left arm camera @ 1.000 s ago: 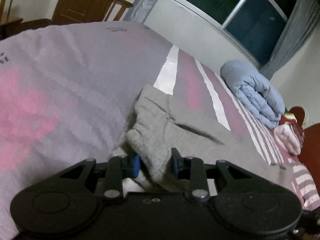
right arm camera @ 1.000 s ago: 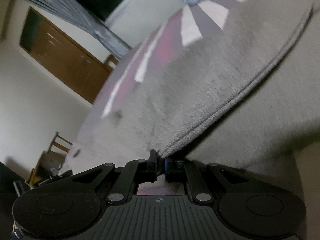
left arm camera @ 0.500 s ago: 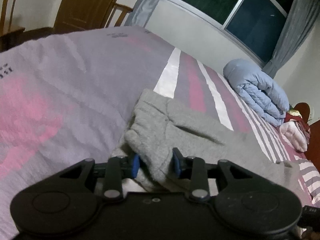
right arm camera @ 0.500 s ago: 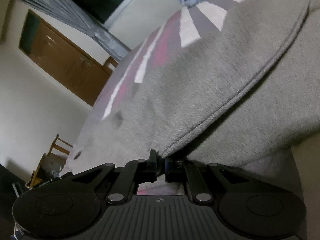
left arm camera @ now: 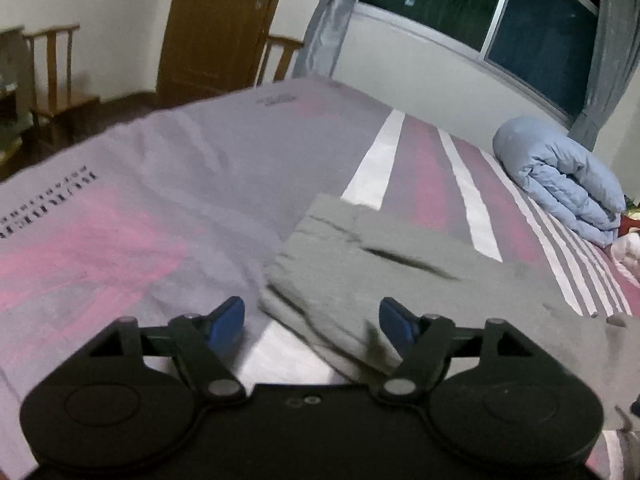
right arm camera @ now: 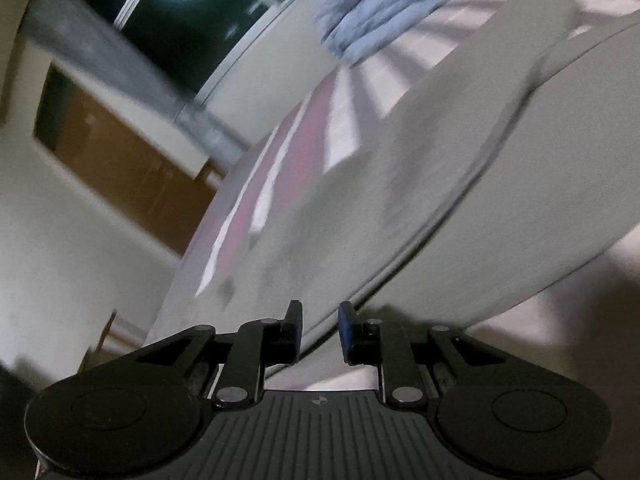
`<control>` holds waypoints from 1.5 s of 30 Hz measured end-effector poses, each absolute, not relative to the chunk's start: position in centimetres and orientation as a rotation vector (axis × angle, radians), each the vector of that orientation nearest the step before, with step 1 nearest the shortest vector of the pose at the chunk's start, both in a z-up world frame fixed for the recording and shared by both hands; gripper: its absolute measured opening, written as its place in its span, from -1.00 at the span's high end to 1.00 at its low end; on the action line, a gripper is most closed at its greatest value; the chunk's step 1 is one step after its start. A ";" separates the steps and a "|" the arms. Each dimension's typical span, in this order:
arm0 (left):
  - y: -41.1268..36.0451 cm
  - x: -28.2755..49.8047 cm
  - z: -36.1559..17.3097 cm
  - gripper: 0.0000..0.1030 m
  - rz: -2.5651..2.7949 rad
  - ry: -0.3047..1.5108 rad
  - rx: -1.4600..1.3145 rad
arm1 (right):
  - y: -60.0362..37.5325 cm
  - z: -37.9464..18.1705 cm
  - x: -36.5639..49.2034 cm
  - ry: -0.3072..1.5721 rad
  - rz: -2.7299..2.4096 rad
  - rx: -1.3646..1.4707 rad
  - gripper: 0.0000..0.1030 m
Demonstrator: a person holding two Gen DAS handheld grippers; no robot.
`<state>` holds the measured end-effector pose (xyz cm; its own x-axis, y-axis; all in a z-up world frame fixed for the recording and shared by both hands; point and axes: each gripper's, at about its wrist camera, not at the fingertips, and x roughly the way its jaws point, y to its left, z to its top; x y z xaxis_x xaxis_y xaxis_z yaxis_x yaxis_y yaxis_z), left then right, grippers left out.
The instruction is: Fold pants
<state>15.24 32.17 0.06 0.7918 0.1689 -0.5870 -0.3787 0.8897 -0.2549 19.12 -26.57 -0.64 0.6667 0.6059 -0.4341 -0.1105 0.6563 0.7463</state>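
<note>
Grey pants lie folded on the pink and grey striped bed. My left gripper is wide open just above the near corner of the pants and holds nothing. In the right wrist view the pants fill the frame, with a folded edge running down toward my right gripper. That gripper is partly open, its jaws a small gap apart on either side of the cloth edge, not clamped. This view is blurred by motion.
A rolled light blue duvet lies at the far right of the bed, also in the right wrist view. Wooden chairs and a brown door stand beyond the bed. A dark window is behind.
Both grippers have let go of the pants: the left opened wide and lifted back, the right opened a little. The pants corner now lies flat on the bed.
</note>
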 end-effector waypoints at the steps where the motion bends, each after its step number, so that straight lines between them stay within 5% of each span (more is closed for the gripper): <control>1: 31.0 15.4 0.2 -0.39 0.305 0.585 -0.364 | -27.9 -0.7 19.5 0.728 0.416 0.780 0.61; 8: 21.8 18.3 -0.6 -0.53 0.381 0.613 -0.150 | -33.1 -2.2 23.2 0.711 0.271 0.933 0.61; 15: 21.9 18.6 -5.6 -0.77 0.393 0.641 -0.341 | -34.5 -4.5 27.1 0.763 0.284 1.000 0.61; 21: 21.9 17.9 -6.3 -0.80 0.393 0.582 -0.352 | -35.1 -5.8 29.0 0.775 0.317 1.040 0.62; 24: 22.0 17.7 -6.4 -0.80 0.389 0.580 -0.360 | -35.3 -5.4 28.9 0.751 0.333 1.004 0.85; 31: 21.8 17.7 -6.3 -0.80 0.383 0.577 -0.364 | -36.4 -1.5 23.3 0.647 0.351 0.931 0.98; 45: 21.8 17.1 -6.2 -0.80 0.363 0.562 -0.365 | -37.6 -3.1 23.8 0.699 0.220 0.965 0.94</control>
<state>17.13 21.79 -6.17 0.7868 0.2311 -0.5723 -0.4264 0.8740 -0.2332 23.77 -37.56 -3.07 0.7627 0.4683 -0.4461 0.1277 0.5672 0.8136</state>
